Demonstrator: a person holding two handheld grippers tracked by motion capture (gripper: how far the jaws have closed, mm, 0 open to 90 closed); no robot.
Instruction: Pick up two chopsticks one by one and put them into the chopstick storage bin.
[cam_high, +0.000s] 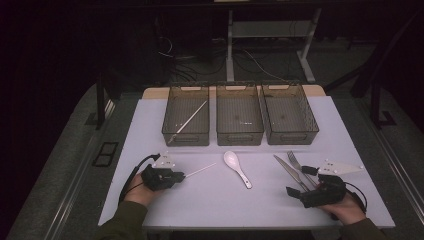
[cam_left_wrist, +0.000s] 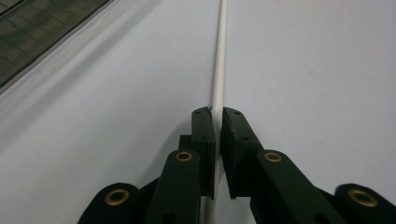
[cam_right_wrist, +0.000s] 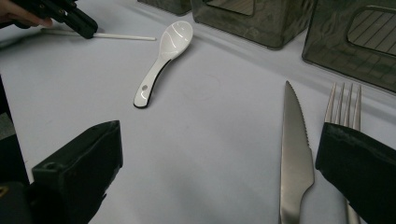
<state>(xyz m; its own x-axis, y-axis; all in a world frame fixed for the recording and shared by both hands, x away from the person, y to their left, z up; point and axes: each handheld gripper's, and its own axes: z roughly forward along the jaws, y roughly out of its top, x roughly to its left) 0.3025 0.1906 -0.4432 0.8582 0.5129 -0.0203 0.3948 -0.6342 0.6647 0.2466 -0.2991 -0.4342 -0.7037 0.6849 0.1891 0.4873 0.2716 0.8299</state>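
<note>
A thin white chopstick (cam_high: 201, 170) (cam_left_wrist: 219, 60) lies on the white table (cam_high: 215, 200) at the front left. My left gripper (cam_high: 182, 176) (cam_left_wrist: 218, 112) is shut on its near end, the stick running straight out between the pads. In the right gripper view that gripper (cam_right_wrist: 79, 23) and the chopstick (cam_right_wrist: 126, 36) sit at the far left. My right gripper (cam_high: 299, 181) (cam_right_wrist: 219, 140) rests open at the front right. A steel knife (cam_high: 287, 170) (cam_right_wrist: 295, 154) lies between its jaws, and a fork (cam_high: 296, 162) (cam_right_wrist: 343, 100) runs under the right jaw.
A white ceramic spoon (cam_high: 236, 167) (cam_right_wrist: 163, 56) lies mid-table. Three dark see-through bins stand in a row at the back: the left bin (cam_high: 186, 141) holds another chopstick (cam_high: 190, 120), beside the middle bin (cam_high: 240, 137) and right bin (cam_high: 292, 137).
</note>
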